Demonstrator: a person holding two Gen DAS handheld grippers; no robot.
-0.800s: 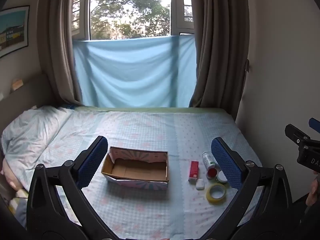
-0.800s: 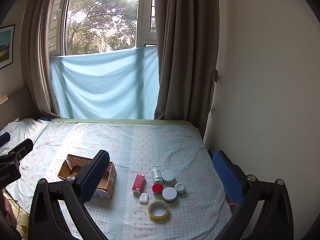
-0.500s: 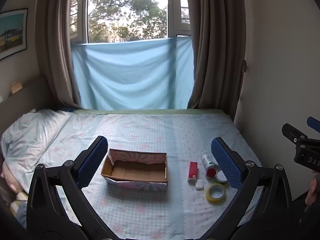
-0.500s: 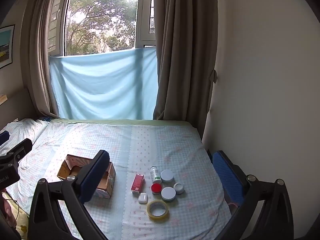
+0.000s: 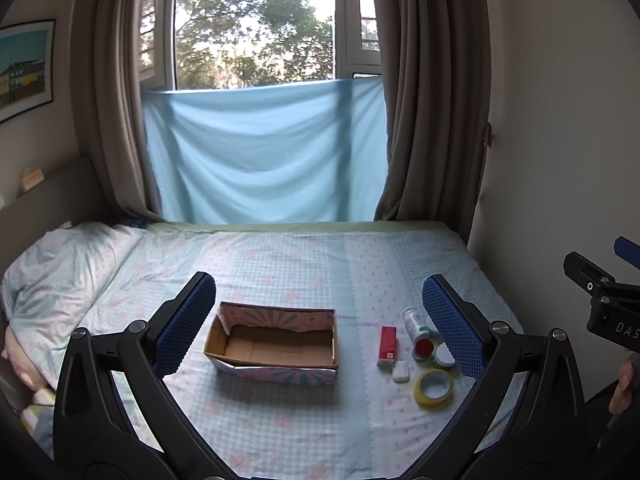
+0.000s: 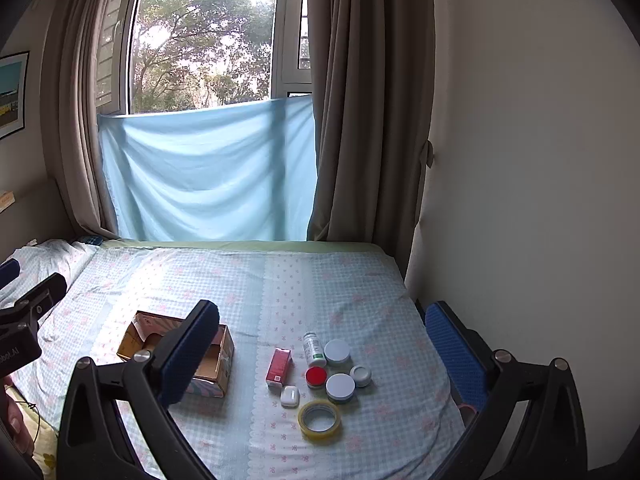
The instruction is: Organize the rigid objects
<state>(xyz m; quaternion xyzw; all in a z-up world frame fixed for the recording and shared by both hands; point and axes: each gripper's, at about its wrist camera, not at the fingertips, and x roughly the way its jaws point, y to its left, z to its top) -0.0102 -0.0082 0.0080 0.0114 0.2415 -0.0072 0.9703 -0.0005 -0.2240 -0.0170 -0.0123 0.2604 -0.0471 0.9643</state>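
open cardboard box (image 5: 272, 344) | small items (image 6: 320, 376) clustered right, on bed

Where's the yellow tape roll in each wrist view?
Left wrist: tape roll sits lower right on the bed, nearest item of the cluster, right of the cardboard box.
Right wrist: tape roll sits lower centre, nearest item, right of the cardboard box.
Shared landmark: the red carton, lying just beyond and left of the roll in both views.
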